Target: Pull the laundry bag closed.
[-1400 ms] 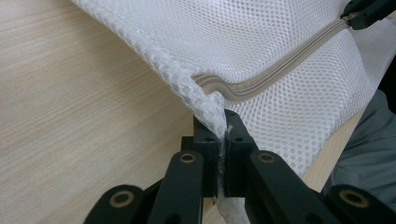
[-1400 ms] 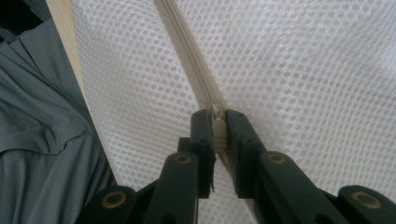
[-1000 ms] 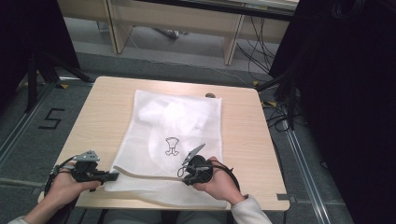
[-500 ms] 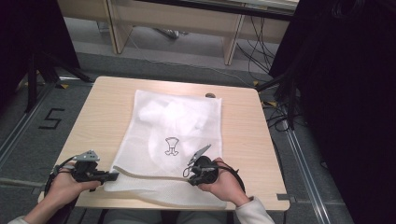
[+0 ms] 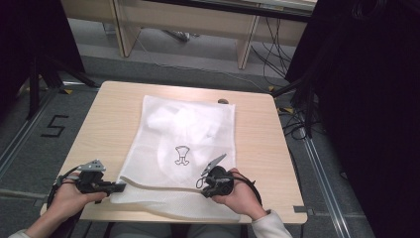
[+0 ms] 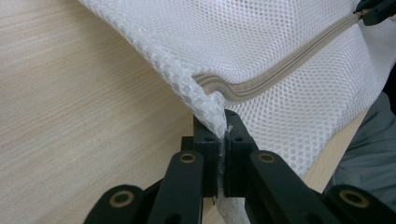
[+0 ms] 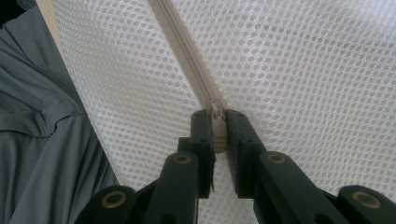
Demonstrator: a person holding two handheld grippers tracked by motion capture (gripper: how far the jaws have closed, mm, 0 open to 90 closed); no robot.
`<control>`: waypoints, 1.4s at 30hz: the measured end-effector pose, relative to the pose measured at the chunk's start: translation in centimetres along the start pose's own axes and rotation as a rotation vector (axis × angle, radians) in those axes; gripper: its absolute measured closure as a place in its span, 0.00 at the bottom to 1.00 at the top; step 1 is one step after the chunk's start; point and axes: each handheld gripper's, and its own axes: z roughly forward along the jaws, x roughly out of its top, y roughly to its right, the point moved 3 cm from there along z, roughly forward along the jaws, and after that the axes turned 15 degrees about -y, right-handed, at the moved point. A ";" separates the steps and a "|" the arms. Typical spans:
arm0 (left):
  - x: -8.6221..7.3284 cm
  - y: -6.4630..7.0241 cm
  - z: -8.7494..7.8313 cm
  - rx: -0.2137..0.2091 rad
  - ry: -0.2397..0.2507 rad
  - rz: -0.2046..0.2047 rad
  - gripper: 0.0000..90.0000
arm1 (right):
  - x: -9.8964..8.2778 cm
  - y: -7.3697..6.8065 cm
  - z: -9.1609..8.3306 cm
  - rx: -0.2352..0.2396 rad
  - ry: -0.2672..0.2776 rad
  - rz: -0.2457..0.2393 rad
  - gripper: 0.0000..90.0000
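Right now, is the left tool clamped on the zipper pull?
No, the left tool pinches the mesh bag's corner; the zipper pull sits in the right tool.

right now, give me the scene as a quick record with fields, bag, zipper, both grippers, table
bag: white mesh laundry bag, lying flat on the table, small black print near its middle
zipper: beige zipper along the bag's near edge
zipper pull: beige zipper pull, between the right gripper's jaws
left gripper: shut on the bag's near left corner
right gripper: shut on the zipper pull
table: light wooden table
clothing: grey fabric beside the table edge
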 end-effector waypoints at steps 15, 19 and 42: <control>0.0 0.0 0.0 -0.001 -0.001 -0.001 0.95 | -0.6 0.3 0.0 0.002 0.005 0.009 0.91; 0.0 0.0 0.0 0.000 -0.003 0.001 0.95 | -0.8 0.3 0.0 0.000 0.003 0.012 0.91; 0.0 0.0 0.0 -0.001 -0.001 0.001 0.95 | -1.5 0.6 0.0 0.001 -0.003 0.025 0.91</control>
